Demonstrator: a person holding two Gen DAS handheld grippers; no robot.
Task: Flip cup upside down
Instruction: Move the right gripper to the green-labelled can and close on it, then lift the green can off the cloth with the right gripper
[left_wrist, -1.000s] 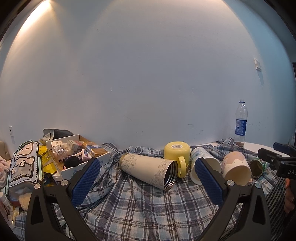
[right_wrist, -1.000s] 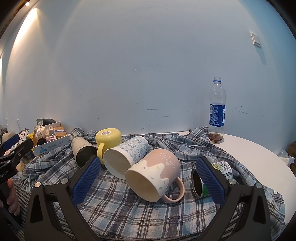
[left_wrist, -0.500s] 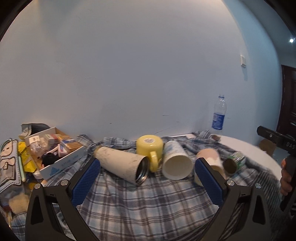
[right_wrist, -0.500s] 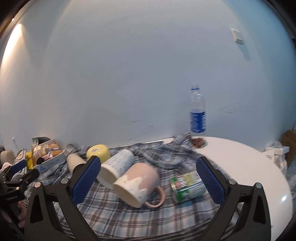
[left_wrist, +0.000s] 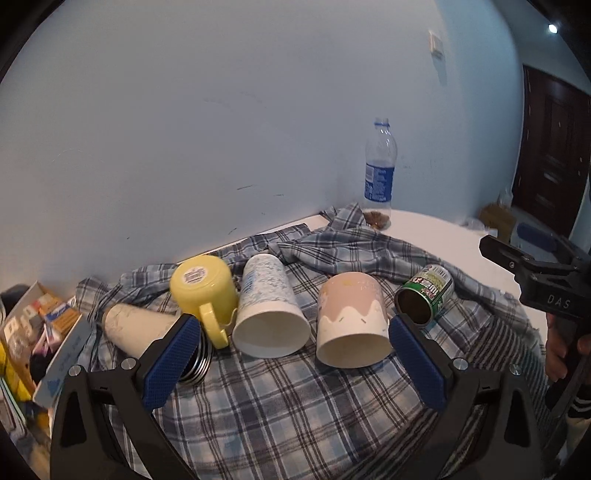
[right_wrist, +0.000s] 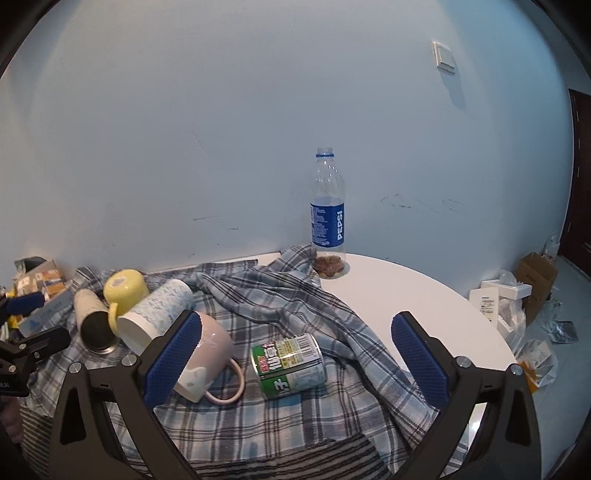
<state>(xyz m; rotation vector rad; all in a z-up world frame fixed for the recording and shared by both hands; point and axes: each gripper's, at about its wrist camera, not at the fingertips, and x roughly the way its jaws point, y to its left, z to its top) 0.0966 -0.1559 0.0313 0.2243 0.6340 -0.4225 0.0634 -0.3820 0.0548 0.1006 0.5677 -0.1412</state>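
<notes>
Several cups lie on their sides on a plaid cloth (left_wrist: 280, 402). A pink-and-white mug (left_wrist: 352, 323) and a white-and-blue patterned cup (left_wrist: 267, 314) face my left gripper (left_wrist: 291, 360), which is open and empty just in front of them. A yellow mug (left_wrist: 203, 288) stands upside down beside a cream steel tumbler (left_wrist: 147, 328). My right gripper (right_wrist: 295, 354) is open and empty, framing an open green can (right_wrist: 290, 363); the pink mug (right_wrist: 210, 358) sits behind its left finger.
A Pepsi bottle (right_wrist: 328, 218) stands at the back on the round white table (right_wrist: 424, 295). A box of small items (left_wrist: 33, 332) sits at the left. The green can (left_wrist: 426, 295) lies right of the pink mug. Cartons and bags (right_wrist: 517, 299) lie on the floor.
Both grippers have swung to the right and come closer to the table. The left now faces the pink and patterned cups; the right now centres on the green can. Both stay open.
</notes>
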